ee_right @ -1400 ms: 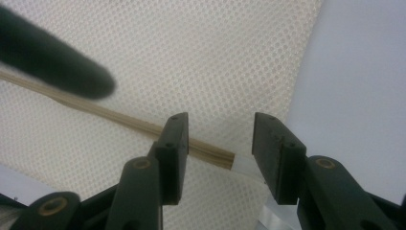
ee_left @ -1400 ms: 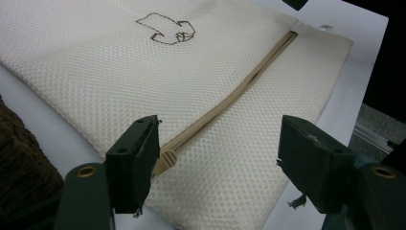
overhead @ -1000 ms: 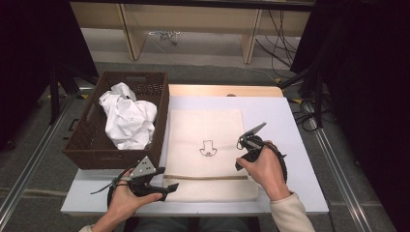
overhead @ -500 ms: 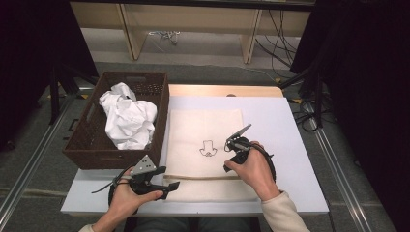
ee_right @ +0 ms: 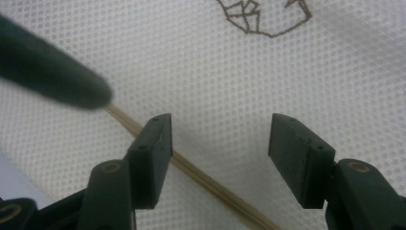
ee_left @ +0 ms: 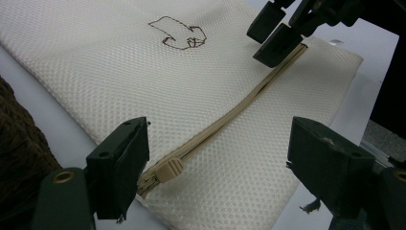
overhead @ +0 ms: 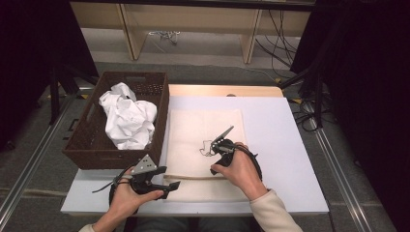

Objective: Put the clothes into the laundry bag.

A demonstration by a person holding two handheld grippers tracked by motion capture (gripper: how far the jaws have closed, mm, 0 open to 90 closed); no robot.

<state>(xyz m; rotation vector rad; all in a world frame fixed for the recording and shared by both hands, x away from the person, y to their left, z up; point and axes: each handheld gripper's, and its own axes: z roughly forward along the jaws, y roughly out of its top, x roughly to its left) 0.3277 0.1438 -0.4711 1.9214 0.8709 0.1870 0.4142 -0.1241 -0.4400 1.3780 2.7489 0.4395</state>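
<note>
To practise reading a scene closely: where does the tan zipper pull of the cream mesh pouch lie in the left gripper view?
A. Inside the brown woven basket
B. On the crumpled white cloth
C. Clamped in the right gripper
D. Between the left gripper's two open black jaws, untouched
D: the tan zipper pull lies on the cream mesh pouch, between the spread jaws of the left gripper, with no pad pressing on it.

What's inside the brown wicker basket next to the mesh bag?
A crumpled white cloth fills most of the wicker basket. Whatever lies beneath it, and the basket's floor, are hidden by the cloth.
</note>
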